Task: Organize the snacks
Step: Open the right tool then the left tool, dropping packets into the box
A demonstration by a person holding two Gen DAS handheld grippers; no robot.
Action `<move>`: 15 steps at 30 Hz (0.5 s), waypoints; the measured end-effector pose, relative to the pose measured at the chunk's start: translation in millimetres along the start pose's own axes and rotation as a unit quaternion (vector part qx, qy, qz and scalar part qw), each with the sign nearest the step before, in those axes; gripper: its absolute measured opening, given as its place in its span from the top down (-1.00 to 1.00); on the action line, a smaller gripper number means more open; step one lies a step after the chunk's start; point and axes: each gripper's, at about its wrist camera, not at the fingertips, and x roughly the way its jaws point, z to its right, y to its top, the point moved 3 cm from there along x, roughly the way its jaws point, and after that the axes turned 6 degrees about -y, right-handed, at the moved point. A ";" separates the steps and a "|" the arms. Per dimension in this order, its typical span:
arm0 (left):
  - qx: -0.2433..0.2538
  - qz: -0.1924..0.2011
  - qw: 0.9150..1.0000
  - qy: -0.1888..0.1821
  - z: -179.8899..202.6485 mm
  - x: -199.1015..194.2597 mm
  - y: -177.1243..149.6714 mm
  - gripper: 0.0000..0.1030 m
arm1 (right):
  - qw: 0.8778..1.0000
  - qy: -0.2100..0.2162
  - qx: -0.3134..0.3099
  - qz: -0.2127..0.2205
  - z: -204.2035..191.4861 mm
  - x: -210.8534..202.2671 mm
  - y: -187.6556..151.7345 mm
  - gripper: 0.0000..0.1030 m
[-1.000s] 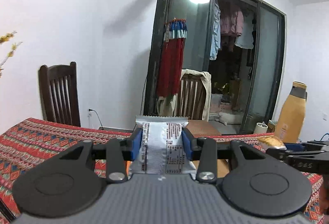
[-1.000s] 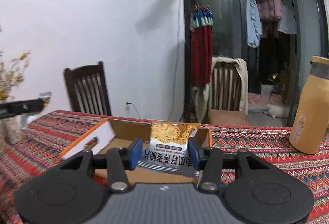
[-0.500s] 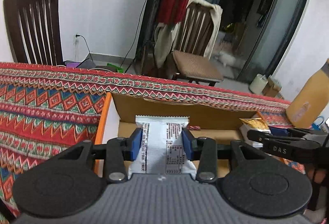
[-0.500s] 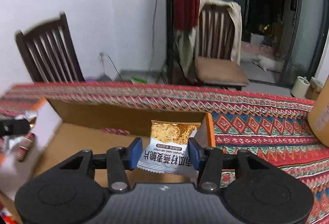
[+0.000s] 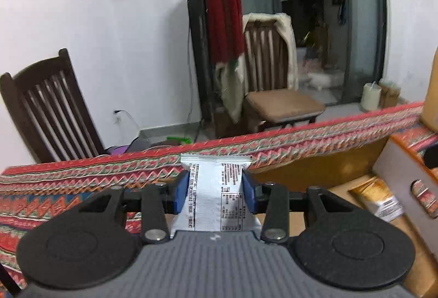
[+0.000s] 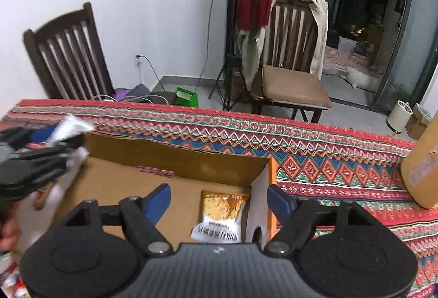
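Note:
My left gripper is shut on a white snack packet and holds it above the patterned tablecloth at the left edge of the cardboard box. In the right wrist view the left gripper shows at the box's left edge. My right gripper is open over the right end of the cardboard box. A golden snack packet lies flat on the box floor below it, by the right wall. The golden packet also shows in the left wrist view.
The table wears a red patterned cloth. A tall tan bottle stands at the right. A small wrapped sweet lies at the back of the box. Two wooden chairs stand behind the table.
My right gripper opened and let the golden packet drop into the box. My left gripper swung left with the white packet, from over the box to its left edge.

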 end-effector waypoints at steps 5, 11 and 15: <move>-0.001 -0.045 0.999 0.023 -1.9 8.1 -3.6 0.18 | 1.000 0.007 0.007 -0.009 4.3 -59.2 -5.1 -0.60; -0.025 -0.087 0.996 0.023 -4.3 1.0 -6.8 -0.63 | 0.999 0.023 -0.007 0.025 -4.6 -107.1 -16.3 -0.74; -0.020 -0.076 0.997 0.015 -1.0 -25.9 -1.3 -0.75 | 0.999 0.022 -0.006 0.031 -2.8 -117.1 -22.7 -0.74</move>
